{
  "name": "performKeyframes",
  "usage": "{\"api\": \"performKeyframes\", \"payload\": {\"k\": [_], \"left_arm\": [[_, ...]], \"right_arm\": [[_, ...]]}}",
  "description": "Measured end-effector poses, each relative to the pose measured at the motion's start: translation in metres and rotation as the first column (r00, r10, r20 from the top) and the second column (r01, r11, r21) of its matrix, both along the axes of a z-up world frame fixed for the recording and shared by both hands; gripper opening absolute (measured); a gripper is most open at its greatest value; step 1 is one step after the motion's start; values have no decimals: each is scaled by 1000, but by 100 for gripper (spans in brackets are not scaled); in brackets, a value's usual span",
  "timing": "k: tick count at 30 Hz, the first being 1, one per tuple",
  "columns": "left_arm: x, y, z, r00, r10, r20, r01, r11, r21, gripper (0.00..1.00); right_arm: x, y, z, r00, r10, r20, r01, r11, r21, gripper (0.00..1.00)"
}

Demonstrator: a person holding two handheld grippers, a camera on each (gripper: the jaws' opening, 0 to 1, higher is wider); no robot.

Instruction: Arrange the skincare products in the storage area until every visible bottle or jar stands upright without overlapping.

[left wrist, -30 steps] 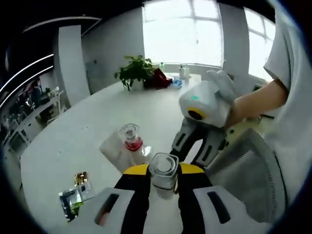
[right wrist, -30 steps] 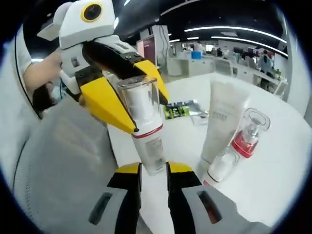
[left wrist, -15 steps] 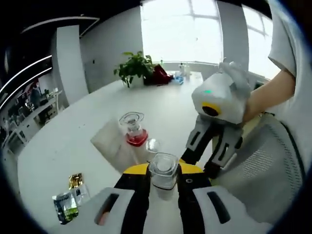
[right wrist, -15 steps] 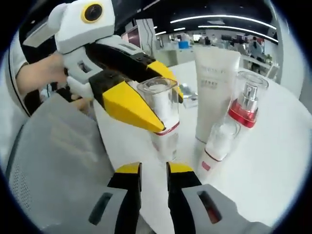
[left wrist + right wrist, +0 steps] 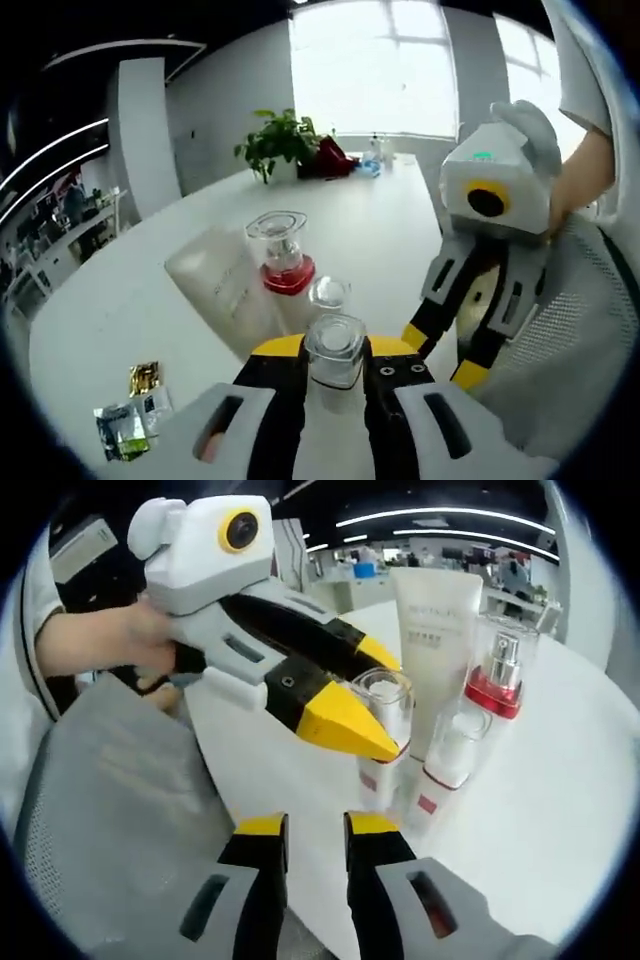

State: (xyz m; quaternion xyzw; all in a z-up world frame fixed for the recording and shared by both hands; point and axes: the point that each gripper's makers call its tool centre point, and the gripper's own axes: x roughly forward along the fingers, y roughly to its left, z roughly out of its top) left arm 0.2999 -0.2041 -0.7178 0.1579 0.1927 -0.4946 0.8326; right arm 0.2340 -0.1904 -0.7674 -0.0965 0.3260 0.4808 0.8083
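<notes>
We're in an open-plan office. Big white round table (image 5: 150, 290), mesh office chair (image 5: 575, 340) pulled up beside it. Tall bright windows (image 5: 400, 65) with a potted plant (image 5: 278, 145) on the table's far side. In the right gripper view we see rows of desks (image 5: 370, 575) (screens on some, too small to read) under long ceiling light strips (image 5: 440, 525). More desks (image 5: 70, 225) at left.

You have four products clustered upright on the white table: a clear-capped bottle (image 5: 385, 742) with a red band, a smaller white bottle (image 5: 447, 763) just beside it, a tall white tube (image 5: 432, 650) (standing on its cap), and a red-collared pump bottle (image 5: 499, 672).
</notes>
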Motion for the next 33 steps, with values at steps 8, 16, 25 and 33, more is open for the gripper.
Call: {"api": "performKeyframes", "payload": {"k": [8,16,25,33], "left_arm": [[4,-2,-5,1000,4,-1,-4,1000,2,23],[8,-6,-5,1000,12,0,-12,1000,-13,23],[13,-9,-4,1000,17,12,-17,1000,-26,24],[15,-9,-6,1000,15,-1,-15,999,-29,23]], "right_arm": [[-2,2,-1,1000,-2,-21,3,1000,15,22],[-2,1,-2,999,-12,-38,13,1000,28,22],[-4,2,-3,999,-6,-47,8,999,32,22],[-4,2,-4,999,-12,-52,14,999,39,22]]}}
